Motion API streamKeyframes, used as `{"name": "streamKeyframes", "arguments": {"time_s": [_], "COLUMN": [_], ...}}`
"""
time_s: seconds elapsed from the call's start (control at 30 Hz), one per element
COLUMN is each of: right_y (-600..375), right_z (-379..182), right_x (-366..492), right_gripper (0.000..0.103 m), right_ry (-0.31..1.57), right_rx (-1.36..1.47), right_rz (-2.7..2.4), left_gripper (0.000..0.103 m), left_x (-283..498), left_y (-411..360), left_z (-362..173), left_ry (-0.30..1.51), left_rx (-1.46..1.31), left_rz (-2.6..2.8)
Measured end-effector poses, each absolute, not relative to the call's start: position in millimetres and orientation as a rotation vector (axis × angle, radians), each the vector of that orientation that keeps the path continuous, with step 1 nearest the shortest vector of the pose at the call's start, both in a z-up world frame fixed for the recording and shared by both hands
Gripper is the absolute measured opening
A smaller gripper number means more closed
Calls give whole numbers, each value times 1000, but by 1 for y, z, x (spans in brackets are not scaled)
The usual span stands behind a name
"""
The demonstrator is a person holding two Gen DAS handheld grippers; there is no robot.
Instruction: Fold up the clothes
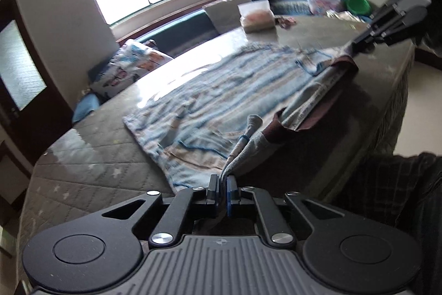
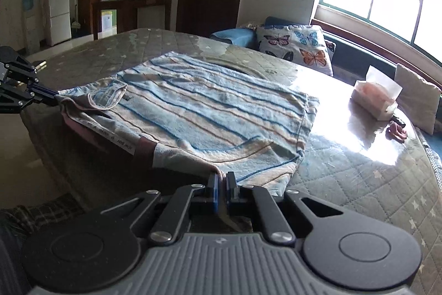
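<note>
A blue and beige striped garment point(image 1: 221, 96) lies spread on the quilted table point(image 1: 83, 184). It has a brownish inner band with a white label strip along its near edge. My left gripper point(image 1: 222, 184) is shut on a grey corner of that edge, pinching the cloth between the pads. At the upper right of the left wrist view, my right gripper point(image 1: 356, 42) grips the other end of the same edge. In the right wrist view, the right gripper point(image 2: 221, 181) is shut on the garment point(image 2: 207, 101), and the left gripper point(image 2: 54, 98) holds the far-left corner.
A tissue pack point(image 2: 375, 98) and a small pink item point(image 2: 397, 132) lie on the table point(image 2: 359, 184) near the window. A butterfly pillow point(image 2: 298, 46) rests beyond the far edge. A green bowl point(image 1: 356, 4) and clutter sit at the back. A person's checked clothing point(image 1: 386, 184) is close by.
</note>
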State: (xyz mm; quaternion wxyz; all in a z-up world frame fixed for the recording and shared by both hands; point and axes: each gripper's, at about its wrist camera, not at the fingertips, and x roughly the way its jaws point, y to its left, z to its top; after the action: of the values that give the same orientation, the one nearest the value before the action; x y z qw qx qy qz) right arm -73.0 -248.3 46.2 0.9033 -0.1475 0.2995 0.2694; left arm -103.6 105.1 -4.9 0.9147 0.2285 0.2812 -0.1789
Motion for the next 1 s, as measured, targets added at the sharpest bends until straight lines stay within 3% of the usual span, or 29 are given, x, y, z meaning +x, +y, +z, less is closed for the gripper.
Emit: {"name": "streamKeyframes", "arguments": {"time_s": [0.23,0.5,0.8,1.0], "right_y": [-250,-242,-218,-203], "right_z": [75,104,110,82], "right_x": [-87,-37,84,170], "right_gripper": [4,4,4,4], "right_ry": [543,443,468,563], "right_rx": [-297,-349,-384,-365], "right_rz": [553,543,534,524], "left_gripper": [5,5,4,0], "left_x": [-110,-50,69,157], "left_y": [102,105,118,126], "left_z": [29,51,54,29], "left_ry": [456,359,414,514], "left_rx": [479,487,480,462], "left_rz": [-281,-203,-175,-181]}}
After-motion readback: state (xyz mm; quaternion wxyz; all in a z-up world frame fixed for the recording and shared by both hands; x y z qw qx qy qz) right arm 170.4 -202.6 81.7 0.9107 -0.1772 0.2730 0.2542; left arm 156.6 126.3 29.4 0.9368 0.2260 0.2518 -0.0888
